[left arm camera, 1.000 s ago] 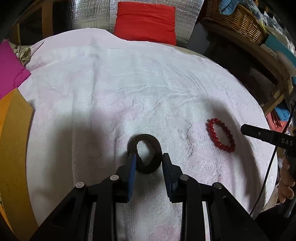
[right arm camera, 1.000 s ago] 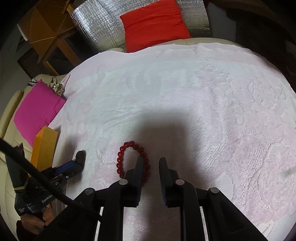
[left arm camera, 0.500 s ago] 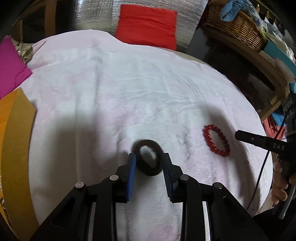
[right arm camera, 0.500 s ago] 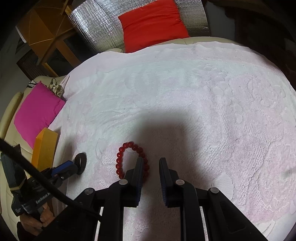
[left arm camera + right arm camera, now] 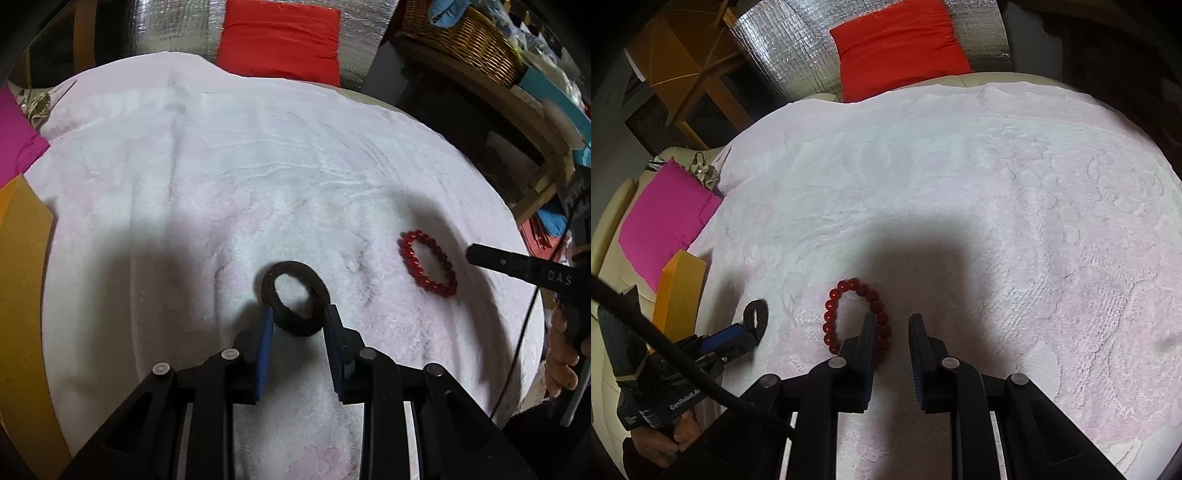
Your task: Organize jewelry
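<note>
Fingers (image 5: 266,325) of left gripper (image 5: 298,321) clamp black ring (image 5: 295,297)

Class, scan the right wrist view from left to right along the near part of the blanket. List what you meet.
Orange box → black bangle held by the left gripper → red bead bracelet → right gripper.

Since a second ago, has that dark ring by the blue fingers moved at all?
Yes. In the right wrist view the dark ring has risen off the towel, away from the unmoved red bead bracelet, held by the left gripper.
</note>
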{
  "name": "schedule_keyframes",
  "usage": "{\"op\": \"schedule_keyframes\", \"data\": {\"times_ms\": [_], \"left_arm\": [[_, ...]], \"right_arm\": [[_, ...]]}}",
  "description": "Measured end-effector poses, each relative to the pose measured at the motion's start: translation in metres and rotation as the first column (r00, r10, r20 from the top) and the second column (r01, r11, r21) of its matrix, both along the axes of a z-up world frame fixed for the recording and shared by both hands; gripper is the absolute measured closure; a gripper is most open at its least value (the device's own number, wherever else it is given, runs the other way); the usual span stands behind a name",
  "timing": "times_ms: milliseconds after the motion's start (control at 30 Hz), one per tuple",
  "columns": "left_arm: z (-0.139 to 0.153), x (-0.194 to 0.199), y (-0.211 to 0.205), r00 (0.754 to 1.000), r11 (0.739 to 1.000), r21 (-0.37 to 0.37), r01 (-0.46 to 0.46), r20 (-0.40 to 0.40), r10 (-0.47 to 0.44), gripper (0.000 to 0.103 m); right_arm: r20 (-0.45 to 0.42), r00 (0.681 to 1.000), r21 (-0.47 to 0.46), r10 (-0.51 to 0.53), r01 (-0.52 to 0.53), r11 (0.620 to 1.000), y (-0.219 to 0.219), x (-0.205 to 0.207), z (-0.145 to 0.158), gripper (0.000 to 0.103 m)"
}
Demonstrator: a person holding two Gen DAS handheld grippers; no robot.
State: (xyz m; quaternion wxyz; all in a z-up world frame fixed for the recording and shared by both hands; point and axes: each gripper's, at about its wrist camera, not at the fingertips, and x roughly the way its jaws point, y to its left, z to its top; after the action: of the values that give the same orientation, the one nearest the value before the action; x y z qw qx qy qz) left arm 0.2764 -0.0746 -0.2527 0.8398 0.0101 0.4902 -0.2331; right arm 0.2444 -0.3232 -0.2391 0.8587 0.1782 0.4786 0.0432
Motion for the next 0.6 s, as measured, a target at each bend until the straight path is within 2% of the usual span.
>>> {"op": "schedule_keyframes", "data": {"times_ms": [167,333,467,600], "left_arm": [[0.002,0.002,0.010,0.999,0.999,-0.029,-0.036,-0.011,0.036,0.074],[0.005,0.002,0.011,0.999,0.998,-0.047,-0.034,-0.012,0.034,0.074],[0.010,0.005,0.018,0.999,0.994,-0.093,-0.049,-0.003,0.049,0.074],[0.004,0.005,0.013,0.999,0.997,-0.065,-0.044,-0.027,0.042,0.074]], "right_arm": [[0.003,1.000,0.003,0.006,-0.006,1.000,0.001,-0.001,0.001,0.084],[-0.003,1.000,0.013,0.005,-0.005,1.000,0.000,0.000,0.000,0.084],[-0.004,1.000,0.021,0.012,-0.012,1.000,0.005,0.001,0.000,0.084],[-0.010,1.000,0.010,0.018,-0.018,1.000,0.008,0.002,-0.001,0.084]]}}
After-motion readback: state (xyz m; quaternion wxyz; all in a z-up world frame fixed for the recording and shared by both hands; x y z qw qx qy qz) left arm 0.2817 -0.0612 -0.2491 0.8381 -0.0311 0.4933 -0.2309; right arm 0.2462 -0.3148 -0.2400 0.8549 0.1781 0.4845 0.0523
